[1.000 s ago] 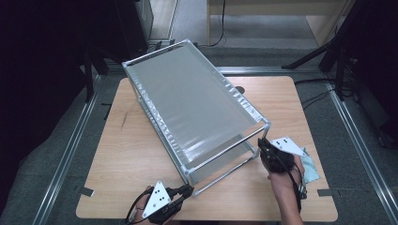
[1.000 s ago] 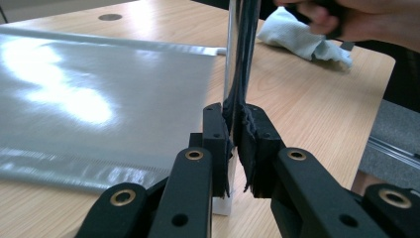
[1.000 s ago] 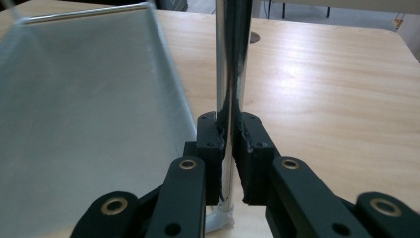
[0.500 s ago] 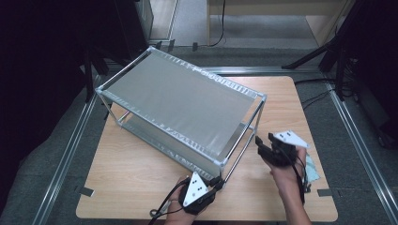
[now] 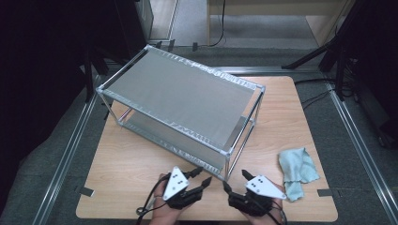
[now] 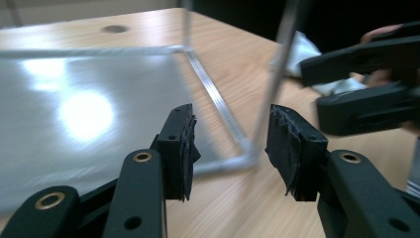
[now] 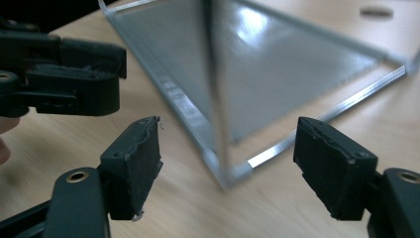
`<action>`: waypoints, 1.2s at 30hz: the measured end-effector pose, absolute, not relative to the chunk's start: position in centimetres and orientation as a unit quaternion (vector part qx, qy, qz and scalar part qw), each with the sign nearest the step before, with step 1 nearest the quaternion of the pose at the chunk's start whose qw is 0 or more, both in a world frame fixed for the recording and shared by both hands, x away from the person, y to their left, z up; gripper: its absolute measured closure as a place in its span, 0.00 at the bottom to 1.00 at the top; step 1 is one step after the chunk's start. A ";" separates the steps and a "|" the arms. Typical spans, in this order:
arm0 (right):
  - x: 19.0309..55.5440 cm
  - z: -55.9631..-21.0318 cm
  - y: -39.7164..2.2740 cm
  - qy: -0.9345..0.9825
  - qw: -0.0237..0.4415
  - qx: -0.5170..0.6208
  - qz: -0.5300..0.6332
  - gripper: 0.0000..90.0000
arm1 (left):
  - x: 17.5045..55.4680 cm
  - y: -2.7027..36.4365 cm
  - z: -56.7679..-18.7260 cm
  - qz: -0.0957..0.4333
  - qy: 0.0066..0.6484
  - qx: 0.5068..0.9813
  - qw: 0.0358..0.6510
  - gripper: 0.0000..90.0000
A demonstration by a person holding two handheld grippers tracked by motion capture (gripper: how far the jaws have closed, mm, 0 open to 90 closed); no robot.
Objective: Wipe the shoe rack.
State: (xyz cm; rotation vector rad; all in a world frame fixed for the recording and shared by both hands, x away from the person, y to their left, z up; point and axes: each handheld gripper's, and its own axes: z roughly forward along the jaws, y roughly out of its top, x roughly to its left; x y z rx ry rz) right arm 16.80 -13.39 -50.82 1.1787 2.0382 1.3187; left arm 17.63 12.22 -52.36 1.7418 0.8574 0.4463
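Left hand-held gripper (image 5: 201, 179) and right hand-held gripper (image 5: 234, 182), jaws just opened, hold nothing; both have released the rack's near corner post. The two-tier metal rack (image 5: 180, 105), tilted a second ago, now stands upright on the desk (image 5: 122, 178). A cloth (image 5: 296, 171) lies to the right.

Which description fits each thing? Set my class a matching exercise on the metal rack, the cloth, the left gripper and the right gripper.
Things:
1. metal rack
2. cloth
3. left gripper
4. right gripper

Descriptions:
A. crumpled, pale blue-green, near the table's right edge
B. stands upright on the wooden table, two shelves
C. jaws apart, nothing between them, just right of the rack's near corner post
D. jaws apart, nothing between them, just left of that post

Pairs: 1-B, 2-A, 3-D, 4-C
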 end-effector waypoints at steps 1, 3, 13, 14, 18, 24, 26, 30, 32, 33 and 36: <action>16.7 -50.6 -12.6 0.734 0.233 0.422 0.478 0.34 | 17.7 13.2 -52.5 0.192 0.372 0.731 0.539 0.60; 16.7 -50.0 -11.3 0.727 0.264 0.426 0.470 0.45 | 17.8 15.3 -52.7 0.201 0.393 0.724 0.531 0.59; 17.7 -49.4 -12.2 0.706 0.294 0.440 0.470 0.91 | 19.8 24.4 -53.2 0.246 0.480 0.676 0.502 0.59; 17.8 -49.4 -12.6 0.705 0.295 0.443 0.469 0.91 | 20.0 25.2 -53.4 0.249 0.486 0.673 0.498 0.59; 18.4 -49.2 -14.9 0.698 0.298 0.458 0.463 0.91 | 20.9 27.8 -53.5 0.264 0.519 0.647 0.492 0.59; 19.2 -49.1 -18.6 0.674 0.308 0.493 0.456 0.90 | 23.0 30.2 -53.1 0.299 0.561 0.617 0.464 0.59; 19.4 -49.0 -19.6 0.675 0.298 0.495 0.458 0.89 | 24.2 30.6 -53.1 0.305 0.580 0.610 0.445 0.59; 19.4 -48.9 -20.4 0.673 0.294 0.502 0.458 0.89 | 26.5 30.8 -52.7 0.316 0.589 0.606 0.432 0.59; 19.3 -48.9 -20.6 0.672 0.294 0.503 0.457 0.89 | 27.3 30.7 -52.5 0.331 0.590 0.600 0.427 0.62; 19.2 -48.9 -20.7 0.672 0.294 0.503 0.457 0.89 | 27.7 30.6 -52.4 0.334 0.591 0.597 0.427 0.65; 19.2 -49.0 -21.0 0.667 0.294 0.508 0.459 0.89 | 28.7 30.4 -52.4 0.343 0.582 0.608 0.417 0.79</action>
